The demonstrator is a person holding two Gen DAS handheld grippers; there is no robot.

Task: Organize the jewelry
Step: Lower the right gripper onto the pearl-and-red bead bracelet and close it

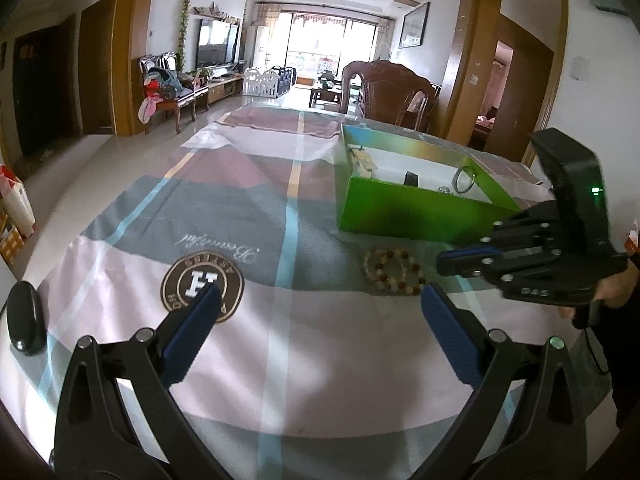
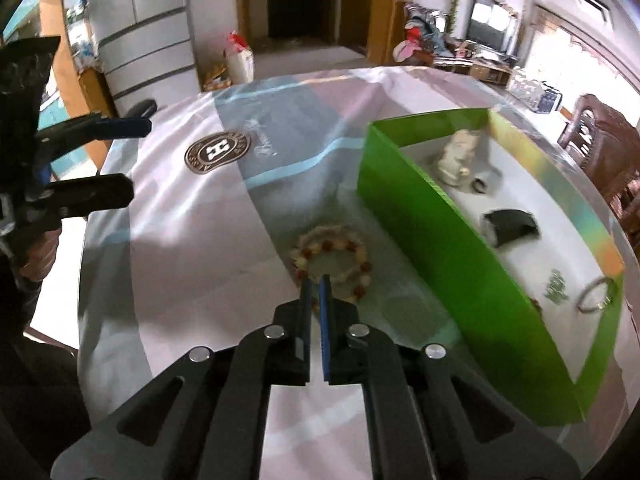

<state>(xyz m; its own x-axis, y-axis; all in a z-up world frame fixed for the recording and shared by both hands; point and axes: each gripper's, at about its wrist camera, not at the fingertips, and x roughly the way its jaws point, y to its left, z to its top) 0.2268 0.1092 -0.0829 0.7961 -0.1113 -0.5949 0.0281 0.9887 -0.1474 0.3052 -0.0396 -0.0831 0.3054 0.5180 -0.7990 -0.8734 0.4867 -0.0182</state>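
Sunlit living room is stretching out behind a table that is wearing a plaid cloth (image 1: 256,200) under clear plastic. We are holding the right gripper (image 2: 316,284) with its blue pads pressed together at the near rim of the beaded bracelet (image 2: 332,258) — whether the strand is actually pinched between them, we cannot tell. Our left gripper (image 1: 320,300) is hanging with its jaws spread wide and nothing between them. From the left wrist view the bracelet is lying at one o'clock, just short of the green cardboard box (image 1: 408,212), where a metal bangle (image 1: 464,180) is already resting. We are judging the risk as slippage: round, glossy beads could be rolling out of flat pads, or the looped strand could be snagging on the box's thin front wall.
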